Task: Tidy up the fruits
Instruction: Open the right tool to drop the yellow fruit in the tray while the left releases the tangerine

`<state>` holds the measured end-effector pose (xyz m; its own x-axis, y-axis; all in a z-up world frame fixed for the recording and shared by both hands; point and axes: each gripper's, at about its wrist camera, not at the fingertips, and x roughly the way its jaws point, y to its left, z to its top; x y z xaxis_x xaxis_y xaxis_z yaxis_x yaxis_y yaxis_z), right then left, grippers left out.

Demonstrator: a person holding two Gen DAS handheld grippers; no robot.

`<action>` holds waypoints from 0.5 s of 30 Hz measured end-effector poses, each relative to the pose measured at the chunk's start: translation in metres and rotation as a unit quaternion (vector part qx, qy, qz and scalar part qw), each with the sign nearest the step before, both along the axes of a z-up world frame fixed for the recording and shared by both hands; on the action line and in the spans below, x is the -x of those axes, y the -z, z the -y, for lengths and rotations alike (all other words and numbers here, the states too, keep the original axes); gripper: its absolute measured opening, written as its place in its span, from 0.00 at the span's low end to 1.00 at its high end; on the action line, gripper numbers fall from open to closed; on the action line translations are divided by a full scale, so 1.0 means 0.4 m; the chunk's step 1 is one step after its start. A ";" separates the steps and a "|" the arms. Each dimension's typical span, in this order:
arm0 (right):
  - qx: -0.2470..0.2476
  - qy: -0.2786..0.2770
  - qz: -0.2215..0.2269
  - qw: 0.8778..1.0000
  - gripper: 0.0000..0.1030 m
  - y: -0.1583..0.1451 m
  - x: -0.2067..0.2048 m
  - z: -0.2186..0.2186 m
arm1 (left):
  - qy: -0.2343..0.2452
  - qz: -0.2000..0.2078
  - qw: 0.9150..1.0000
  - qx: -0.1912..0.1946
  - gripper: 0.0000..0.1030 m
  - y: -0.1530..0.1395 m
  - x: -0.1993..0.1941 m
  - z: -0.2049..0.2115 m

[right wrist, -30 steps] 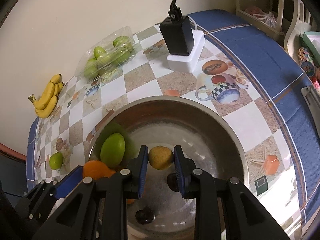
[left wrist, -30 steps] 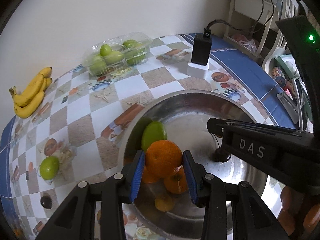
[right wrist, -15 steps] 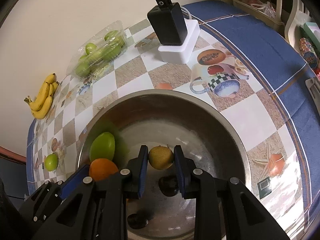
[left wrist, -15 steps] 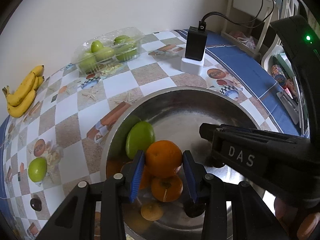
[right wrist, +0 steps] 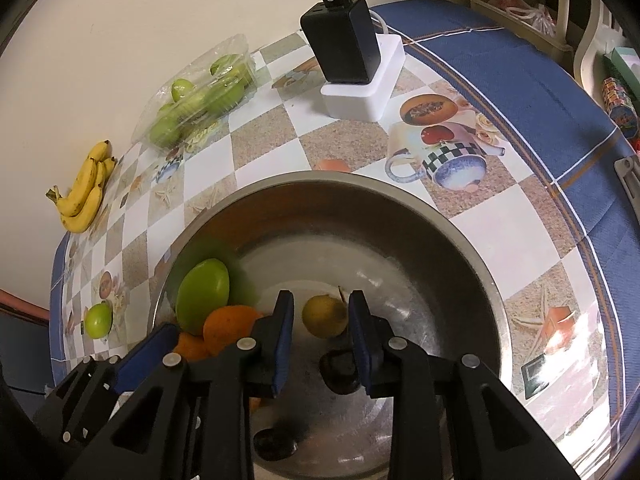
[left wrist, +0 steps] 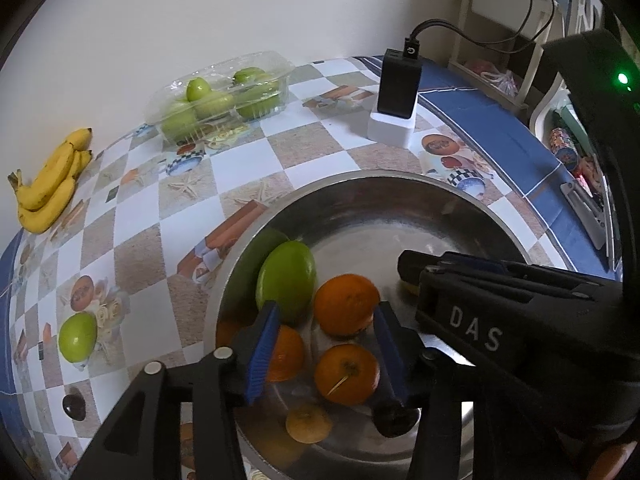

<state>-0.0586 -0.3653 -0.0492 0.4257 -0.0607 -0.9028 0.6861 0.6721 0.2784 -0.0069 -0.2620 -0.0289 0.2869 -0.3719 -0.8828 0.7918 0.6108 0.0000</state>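
Bananas (left wrist: 50,184): I am seeing the bunch lying at the far left against the wall, well apart from both grippers; long axis running near to far
Loose green fruit (left wrist: 78,342): sitting on the tablecloth (left wrist: 192,184) left of the bowl, outside it; nearer my left hand than my right
Clear box (left wrist: 220,96): holding green fruits at the far side, lid shut as far as I can tell
Bowl (left wrist: 360,184): steel, in the near centre; both grippers are pointing down into it
Big green fruit (left wrist: 286,280): leaning on the bowl's left wall, touching the orange beside it
Left gripper (left wrist: 326,354): its jaws are opening; the orange (left wrist: 346,310) is lying between the blue pads, just ahead of them, with a gap showing on the left side; I am judging it released, not gripped
Other oranges (left wrist: 346,374): resting lower in the bowl under the left gripper
Right gripper (right wrist: 320,336): its jaws are opening too; the small yellow fruit (right wrist: 324,316) is sitting between the tips on the bowl floor, clear of both pads
Coming move: I am judging that both hands are freeing up; the loose green fruit lies left of the left gripper, so that hand is the nearer one
Charger block (right wrist: 352,64): standing at the far right, out of the way
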 end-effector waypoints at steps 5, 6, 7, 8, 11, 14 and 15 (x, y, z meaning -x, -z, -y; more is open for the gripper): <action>0.007 0.001 0.004 1.000 0.41 -0.014 0.003 -0.001 | -0.006 0.002 1.000 0.007 0.54 -0.017 -0.006 -0.014; 0.009 0.002 0.005 1.000 0.45 -0.017 0.004 -0.001 | -0.007 0.003 1.000 0.007 0.55 -0.021 -0.007 -0.016; 0.012 0.002 0.005 1.000 0.50 -0.021 0.004 -0.002 | -0.008 0.003 1.000 0.008 0.56 -0.025 -0.008 -0.019; 0.015 0.003 0.006 1.000 0.59 -0.025 0.005 -0.003 | -0.009 0.004 1.000 0.009 0.57 -0.028 -0.010 -0.021; 0.020 0.000 0.009 1.000 0.62 -0.034 0.005 -0.008 | -0.017 0.004 1.000 0.011 0.59 -0.040 -0.019 -0.034; 0.028 -0.003 0.005 1.000 0.75 -0.040 0.004 -0.012 | -0.023 0.003 1.000 0.008 0.65 -0.046 -0.028 -0.046; 0.029 -0.003 0.006 1.000 0.76 -0.042 0.004 -0.013 | -0.028 0.004 1.000 0.007 0.65 -0.048 -0.033 -0.052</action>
